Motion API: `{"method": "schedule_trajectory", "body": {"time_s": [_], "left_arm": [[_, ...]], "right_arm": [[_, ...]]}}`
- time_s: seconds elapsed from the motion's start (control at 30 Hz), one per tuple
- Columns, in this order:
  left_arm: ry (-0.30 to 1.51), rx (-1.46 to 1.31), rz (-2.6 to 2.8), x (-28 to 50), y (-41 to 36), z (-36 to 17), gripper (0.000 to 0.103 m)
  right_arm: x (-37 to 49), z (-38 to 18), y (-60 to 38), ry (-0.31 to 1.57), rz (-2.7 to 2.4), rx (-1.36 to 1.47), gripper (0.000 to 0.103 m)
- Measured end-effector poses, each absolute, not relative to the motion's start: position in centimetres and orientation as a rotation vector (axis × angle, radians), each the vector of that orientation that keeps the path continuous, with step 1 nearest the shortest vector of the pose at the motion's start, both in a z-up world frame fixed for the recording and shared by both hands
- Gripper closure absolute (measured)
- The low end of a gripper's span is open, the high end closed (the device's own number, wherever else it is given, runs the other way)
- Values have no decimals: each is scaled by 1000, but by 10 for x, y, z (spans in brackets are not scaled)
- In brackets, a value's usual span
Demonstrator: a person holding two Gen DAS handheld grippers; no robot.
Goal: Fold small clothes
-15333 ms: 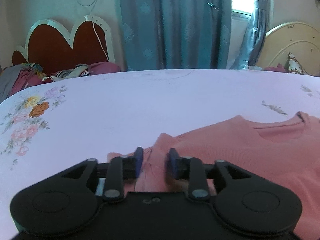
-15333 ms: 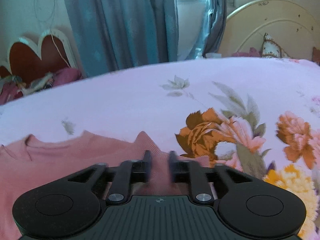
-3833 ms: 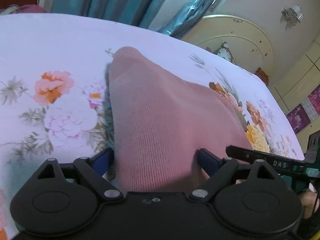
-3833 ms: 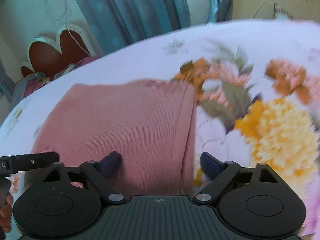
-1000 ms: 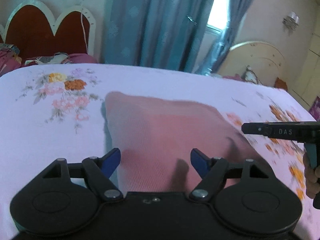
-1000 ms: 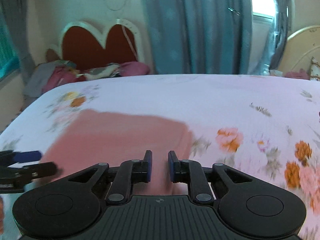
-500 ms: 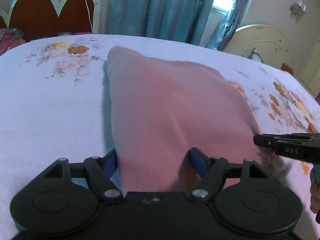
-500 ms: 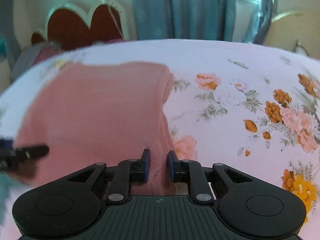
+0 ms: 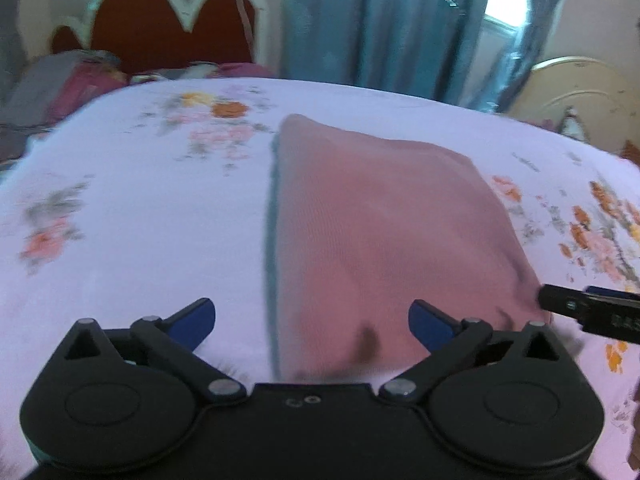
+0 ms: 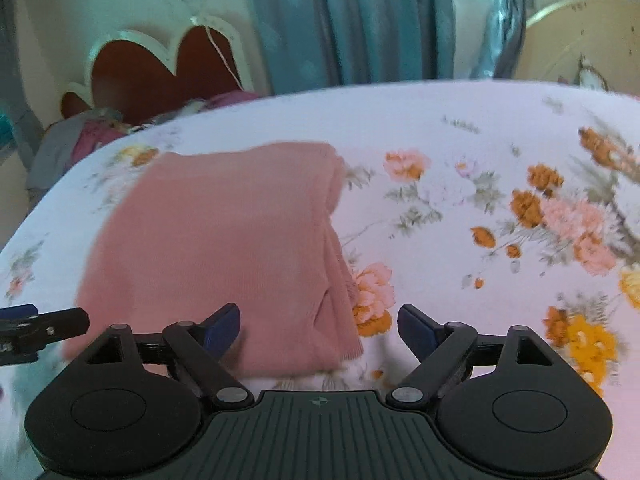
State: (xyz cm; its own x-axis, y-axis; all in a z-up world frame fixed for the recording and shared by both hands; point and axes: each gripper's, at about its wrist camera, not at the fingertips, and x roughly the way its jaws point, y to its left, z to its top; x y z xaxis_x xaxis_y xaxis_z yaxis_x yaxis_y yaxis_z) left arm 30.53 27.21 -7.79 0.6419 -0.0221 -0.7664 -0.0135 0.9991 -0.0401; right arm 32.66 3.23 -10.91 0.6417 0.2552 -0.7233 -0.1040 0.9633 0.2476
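Pink knit top [image 9: 384, 232], folded, lies flat on the bed [image 9: 140, 240] w/ a flowery sheet.

Both grippers are wide open & hold nothing. The left gripper [image 9: 312, 320] has just been opening; the near left corner of the top sits btwn its blue pads, but the pads don't touch it. The right gripper [image 10: 319, 326] has just been opening too; the near right corner of the top, w/ its stacked folded edges, lies btwn its pads, not pinched. In the left view the right gripper pokes in at the right edge, w/ blurry white letters on its black side, maybe "DAS", too smeared to be sure. Far back: a red headboard [image 9: 172, 28], blue curtains [image 9: 384, 20], a pile of clothes [image 9: 68, 88].
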Motion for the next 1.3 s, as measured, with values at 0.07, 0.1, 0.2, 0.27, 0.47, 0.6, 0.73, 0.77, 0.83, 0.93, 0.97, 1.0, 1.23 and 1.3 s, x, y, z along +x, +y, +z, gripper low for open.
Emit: {"method": "schedule_trajectory", "body": {"time_s": [0.07, 0.1, 0.2, 0.27, 0.47, 0.6, 0.73, 0.77, 0.83, 0.93, 0.97, 1.0, 1.23, 1.3], "left_arm": [[811, -33, 14, 278, 264, -61, 0], [775, -27, 22, 264, 259, -52, 0], [690, 12, 57, 215, 239, -22, 0], [664, 26, 71, 187, 224, -5, 0], [595, 76, 48, 108, 181, 31, 0], [575, 58, 11, 77, 166, 45, 0], [521, -80, -49, 53, 173, 56, 0], [506, -91, -19, 49, 174, 57, 0], [527, -36, 27, 49, 171, 58, 0], [547, 5, 63, 48, 170, 57, 0], [558, -1, 63, 49, 172, 56, 0], [568, -12, 63, 48, 173, 55, 0], [585, -7, 109, 44, 181, 52, 0], [591, -10, 111, 42, 183, 51, 0]], "right_arm": [[301, -96, 27, 824, 236, 184, 18], [289, -90, 23, 811, 252, 180, 18], [242, -70, 9, 768, 283, 162, 18], [212, -56, -3, 746, 287, 152, 17], [131, -10, -34, 628, 292, 98, 2], [93, 16, -43, 554, 279, 35, 2], [70, 29, -49, 518, 281, 15, 1], [65, 31, -49, 506, 280, 10, 1], [57, 35, -49, 489, 273, 3, 1], [49, 39, -51, 472, 270, 3, 0], [47, 40, -51, 468, 265, 4, 0], [47, 41, -51, 465, 255, 6, 0], [50, 45, -51, 454, 189, 3, 0], [50, 46, -51, 449, 187, 14, 0]]}}
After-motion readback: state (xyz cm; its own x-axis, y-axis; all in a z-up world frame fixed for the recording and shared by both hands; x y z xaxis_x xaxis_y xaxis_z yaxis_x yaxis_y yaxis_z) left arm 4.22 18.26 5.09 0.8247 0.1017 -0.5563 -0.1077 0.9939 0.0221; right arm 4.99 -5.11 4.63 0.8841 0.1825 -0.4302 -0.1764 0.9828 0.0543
